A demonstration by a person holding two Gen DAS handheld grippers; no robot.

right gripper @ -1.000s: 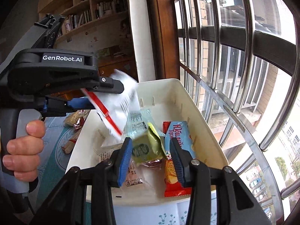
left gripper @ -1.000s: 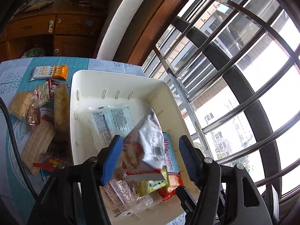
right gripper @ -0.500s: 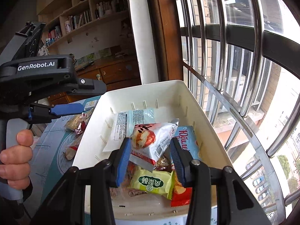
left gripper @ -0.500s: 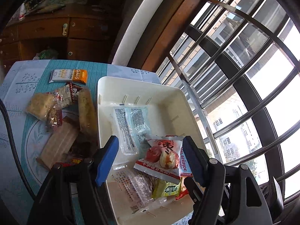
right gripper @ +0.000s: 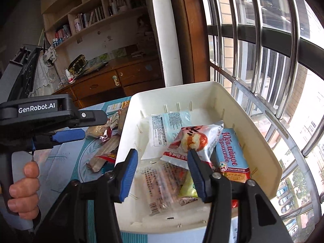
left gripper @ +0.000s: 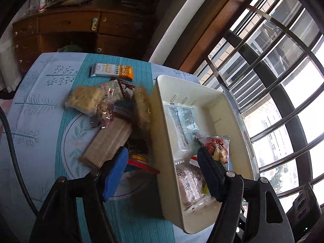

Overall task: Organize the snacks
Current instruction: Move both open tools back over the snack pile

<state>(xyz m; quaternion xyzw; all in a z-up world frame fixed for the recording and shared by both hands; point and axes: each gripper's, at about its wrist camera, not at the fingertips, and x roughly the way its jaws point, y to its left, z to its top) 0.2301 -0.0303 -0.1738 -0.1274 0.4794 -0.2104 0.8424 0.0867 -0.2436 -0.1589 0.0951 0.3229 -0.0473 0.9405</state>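
Table (left gripper: 36, 109) under a blue patterned cloth, by the barred window. White bin (right gripper: 263, 141) at the table's window-side edge, holding several packets: red-and-white snack packet (right gripper: 194, 139) on top near the middle, blue biscuit pack (right gripper: 230, 151) against the window-side wall. Loose snack pile (left gripper: 109, 121) on the cloth just beside the bin's other wall; oat bar (left gripper: 112, 70) toward the far edge. Left gripper (left gripper: 162, 172) apart, nothing between pads, straddling the bin wall. Right gripper (right gripper: 162, 172) just been opening, pads apart above the bin, clamping nothing.
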